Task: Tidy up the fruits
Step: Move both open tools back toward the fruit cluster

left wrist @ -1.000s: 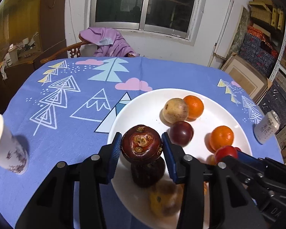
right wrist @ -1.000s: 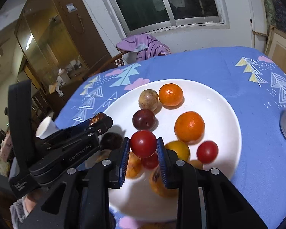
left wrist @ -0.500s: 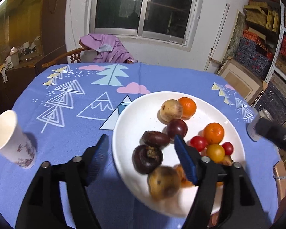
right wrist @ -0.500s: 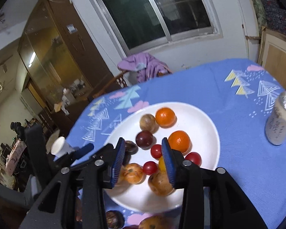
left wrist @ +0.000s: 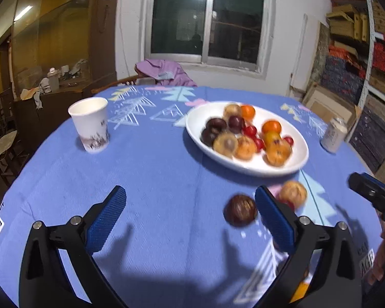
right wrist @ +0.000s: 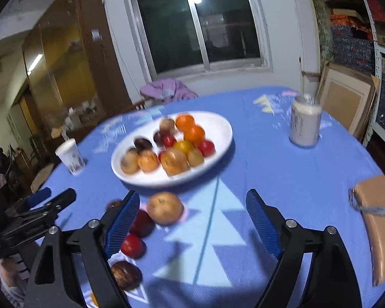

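Fruits [right wrist: 166,151] fill both views; only the right shows a tan pouch [right wrist: 379,220].

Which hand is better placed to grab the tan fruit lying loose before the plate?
Right, probably. The tan fruit lies between the right gripper's opening jaws; the left gripper's, also opening, frame the dark fruit instead, the tan one outside them.

White plate [left wrist: 246,165]; blue tablecloth [left wrist: 154,177], pale tree pattern; blue-padded black fingers [left wrist: 107,218]; white cup [left wrist: 89,124].
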Demonstrator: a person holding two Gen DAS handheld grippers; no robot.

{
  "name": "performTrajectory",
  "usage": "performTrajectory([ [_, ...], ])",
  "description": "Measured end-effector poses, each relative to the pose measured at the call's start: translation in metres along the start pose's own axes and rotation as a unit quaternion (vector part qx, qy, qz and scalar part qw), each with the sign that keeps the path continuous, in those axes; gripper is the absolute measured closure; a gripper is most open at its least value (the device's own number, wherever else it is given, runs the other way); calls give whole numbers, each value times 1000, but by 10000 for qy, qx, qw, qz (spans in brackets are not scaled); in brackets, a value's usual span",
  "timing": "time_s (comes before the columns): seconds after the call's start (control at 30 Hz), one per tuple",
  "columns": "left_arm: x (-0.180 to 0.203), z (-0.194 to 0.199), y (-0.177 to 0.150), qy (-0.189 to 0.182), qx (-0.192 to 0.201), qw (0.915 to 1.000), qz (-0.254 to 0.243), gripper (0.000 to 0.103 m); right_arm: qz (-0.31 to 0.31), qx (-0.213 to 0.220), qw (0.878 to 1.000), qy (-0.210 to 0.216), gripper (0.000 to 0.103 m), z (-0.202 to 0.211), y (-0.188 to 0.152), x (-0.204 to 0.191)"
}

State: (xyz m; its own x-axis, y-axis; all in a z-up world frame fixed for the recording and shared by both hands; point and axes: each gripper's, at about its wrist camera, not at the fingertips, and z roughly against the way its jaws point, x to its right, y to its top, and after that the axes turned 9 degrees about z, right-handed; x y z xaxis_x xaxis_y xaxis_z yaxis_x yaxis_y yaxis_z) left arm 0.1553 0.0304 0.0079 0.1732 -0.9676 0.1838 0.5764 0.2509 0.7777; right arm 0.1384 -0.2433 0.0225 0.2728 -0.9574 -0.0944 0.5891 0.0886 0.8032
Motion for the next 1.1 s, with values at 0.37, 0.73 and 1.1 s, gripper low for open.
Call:
performTrajectory([
  [0.37,27,-25,-13,432,-57,9943,-968,4,-200,-292,9991,218,15,-7,-7,-2],
  [0.73,30,-55,-2,422,-489,9930,-992,4,-138,-387,9990,188,14,-9,-8,-6],
  [1.1,17,-74,7,329,-755,9946,-631,4,-78,-420,9988,227,14,-10,-8,-8],
])
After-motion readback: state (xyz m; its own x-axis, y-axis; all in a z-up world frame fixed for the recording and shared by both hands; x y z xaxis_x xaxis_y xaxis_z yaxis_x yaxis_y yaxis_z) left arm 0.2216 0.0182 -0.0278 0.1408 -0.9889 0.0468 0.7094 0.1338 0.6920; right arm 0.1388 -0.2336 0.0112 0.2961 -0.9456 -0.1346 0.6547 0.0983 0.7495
